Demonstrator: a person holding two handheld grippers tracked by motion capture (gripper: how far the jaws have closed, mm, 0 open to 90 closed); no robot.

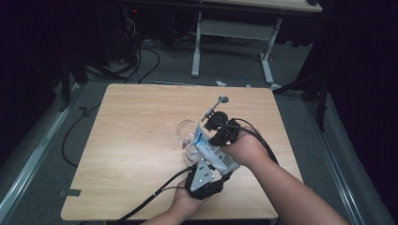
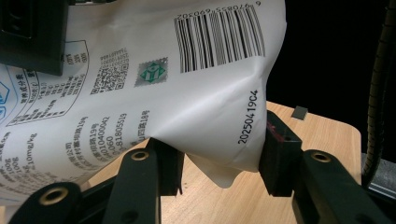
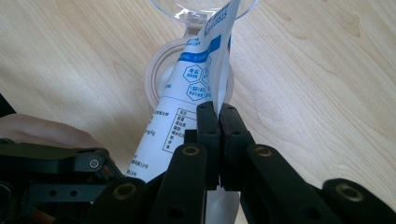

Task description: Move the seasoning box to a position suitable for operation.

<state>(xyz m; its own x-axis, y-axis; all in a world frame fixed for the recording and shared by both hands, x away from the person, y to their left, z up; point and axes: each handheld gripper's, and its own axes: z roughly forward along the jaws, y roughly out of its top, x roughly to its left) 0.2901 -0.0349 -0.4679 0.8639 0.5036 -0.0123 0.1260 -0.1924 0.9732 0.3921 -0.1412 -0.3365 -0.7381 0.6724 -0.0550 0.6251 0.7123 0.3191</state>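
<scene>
one white bag (image 1: 213, 151), near the table's (image 1: 136, 140) right edge, tipped over one glass (image 1: 187, 132) | left gripper (image 1: 202, 177): squeezes the bag's bottom | right gripper (image 1: 217, 130): pinches its top edge

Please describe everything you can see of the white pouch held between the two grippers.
The pouch is soft white plastic printed with a barcode, QR code, date stamp and blue panels. It hangs tilted above the table, its top aimed at the clear glass. The left gripper clamps its creased bottom; the right gripper pinches one edge.
</scene>
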